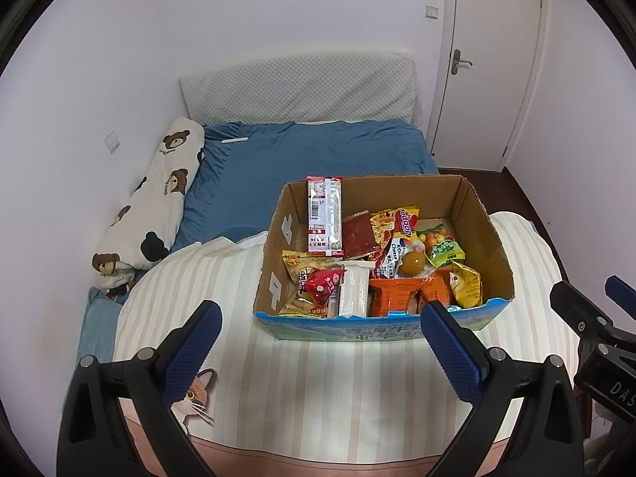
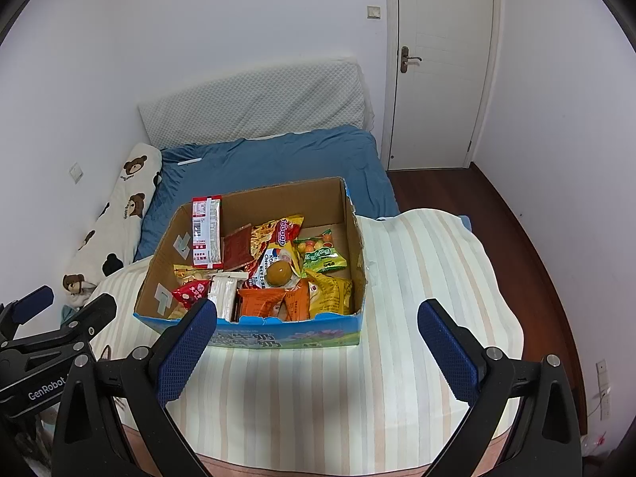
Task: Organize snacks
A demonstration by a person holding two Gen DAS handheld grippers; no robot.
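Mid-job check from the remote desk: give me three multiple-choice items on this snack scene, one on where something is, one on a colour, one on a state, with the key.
1. Where does the cardboard box stand?
A. on the wooden floor
B. on the striped blanket
C. on the bear-print pillow

2. What colour are the gripper pads?
A. blue
B. red
C. green

3. How does the tall red-and-white packet stand?
A. flat on the blanket outside the box
B. clamped in the left gripper
C. upright against the box's far left corner

Key:
1 B: the box rests on the striped blanket, in front of the blue bedsheet.
2 A: the pads of the left gripper and the right gripper are blue.
3 C: it rises above the other snacks at the back left, and both grippers are open and hold nothing.
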